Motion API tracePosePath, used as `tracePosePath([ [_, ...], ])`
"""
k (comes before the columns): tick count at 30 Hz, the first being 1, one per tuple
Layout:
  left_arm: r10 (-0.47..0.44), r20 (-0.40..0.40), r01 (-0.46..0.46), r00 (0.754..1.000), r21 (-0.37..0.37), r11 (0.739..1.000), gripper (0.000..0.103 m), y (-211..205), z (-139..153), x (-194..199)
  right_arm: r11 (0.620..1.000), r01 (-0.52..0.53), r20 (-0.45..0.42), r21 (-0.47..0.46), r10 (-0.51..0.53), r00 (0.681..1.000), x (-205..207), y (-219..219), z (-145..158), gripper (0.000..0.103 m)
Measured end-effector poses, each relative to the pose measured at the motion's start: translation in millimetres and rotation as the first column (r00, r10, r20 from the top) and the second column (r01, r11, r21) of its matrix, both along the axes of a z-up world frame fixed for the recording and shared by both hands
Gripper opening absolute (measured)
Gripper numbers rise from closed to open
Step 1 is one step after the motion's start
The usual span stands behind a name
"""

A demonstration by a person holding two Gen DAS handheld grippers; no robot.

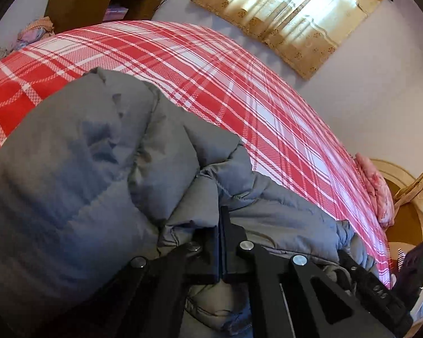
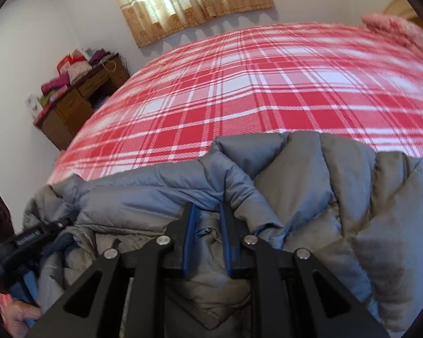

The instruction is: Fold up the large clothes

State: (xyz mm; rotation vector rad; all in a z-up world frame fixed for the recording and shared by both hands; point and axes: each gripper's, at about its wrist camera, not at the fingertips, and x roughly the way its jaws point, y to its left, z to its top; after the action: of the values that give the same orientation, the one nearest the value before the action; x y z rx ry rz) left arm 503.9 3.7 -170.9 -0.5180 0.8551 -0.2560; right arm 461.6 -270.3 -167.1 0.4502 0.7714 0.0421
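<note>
A grey padded jacket [image 1: 79,169] lies bunched on the near part of a bed covered by a red and white plaid sheet [image 1: 211,64]; it fills the lower half of both wrist views, and the plaid runs clear beyond it toward the wall.

In the left wrist view the left tool [image 1: 222,225] has its two black fingers pressed flat together, with no gap between them; their tips sit right against a puffed fold of the jacket, with jacket cloth on both sides and below; whether any fabric is pinched between them cannot be told; the bulk of the jacket mounds up to the left of this tool, and a lower, flatter part runs off to its right.

In the right wrist view the right tool [image 2: 208,217] stands a little way apart, its blue pads [image 2: 189,231] facing each other; a crumpled ridge of the jacket rises between them and a rolled edge of the garment lies across the fingertips, so the pads appear closed on that fold; quilted panels of the jacket [image 2: 324,186] pile up to the right of it.

At the lower left edge of that view a hand [image 2: 22,315] holds the other tool's handle, beside the jacket.

A curtained window [image 2: 189,2] hangs on the far wall; a wooden desk [image 2: 76,107] heaped with folded cloth stands by the bed.
</note>
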Motion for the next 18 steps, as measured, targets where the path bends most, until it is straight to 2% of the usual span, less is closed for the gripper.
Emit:
tracePosePath([
  [1, -0.001, 0.003, 0.001, 1.000, 0.007, 1.000, 0.003, -0.7, 0.1, -0.4, 0.998, 0.040, 0.001, 0.053, -0.040, 0.999, -6.1, -10.7, -1.5, 0.011],
  [2, -0.001, 0.004, 0.001, 1.000, 0.007, 1.000, 0.003, -0.3, -0.2, -0.1, 0.992, 0.083, -0.009, 0.100, -0.082, 0.997, -12.3, -21.5, -4.9, 0.000],
  [4, -0.001, 0.005, 0.001, 1.000, 0.004, 1.000, 0.003, -1.2, -1.3, 0.1, 0.977, 0.097, -0.031, 0.192, -0.092, 0.995, -16.0, -34.4, -14.3, 0.000],
  [5, 0.000, 0.006, 0.000, 1.000, 0.009, 1.000, 0.003, -1.8, -1.3, 0.3, 0.975, 0.094, -0.038, 0.203, -0.088, 0.995, -15.1, -35.4, -15.3, 0.000],
  [9, 0.000, 0.009, 0.000, 1.000, 0.008, 1.000, 0.003, -3.0, 3.7, -3.3, 0.981, 0.100, -0.035, 0.168, -0.095, 0.995, -11.8, -28.6, -15.6, 0.000],
  [11, 0.000, 0.010, 0.000, 1.000, 0.012, 1.000, 0.003, -6.1, 3.0, -1.0, 0.994, 0.095, -0.043, 0.059, -0.093, 0.995, -5.0, -14.0, -10.3, 0.000],
  [14, 0.000, 0.011, -0.001, 1.000, 0.030, 1.000, 0.003, -10.3, 4.8, -0.5, 0.991, 0.088, -0.058, -0.103, -0.094, 0.994, 4.0, 6.1, -2.9, 0.000],
  [16, -0.002, 0.007, 0.002, 1.000, 0.020, 1.000, 0.003, -9.6, 5.8, -0.4, 0.988, 0.086, -0.063, -0.125, -0.094, 0.994, 6.9, 8.4, -0.9, 0.000],
  [18, -0.007, -0.008, 0.007, 1.000, -0.013, 1.000, 0.003, -5.2, 7.3, -0.5, 0.992, 0.085, -0.067, -0.097, -0.092, 0.994, 6.1, 2.5, -1.8, 0.000],
])
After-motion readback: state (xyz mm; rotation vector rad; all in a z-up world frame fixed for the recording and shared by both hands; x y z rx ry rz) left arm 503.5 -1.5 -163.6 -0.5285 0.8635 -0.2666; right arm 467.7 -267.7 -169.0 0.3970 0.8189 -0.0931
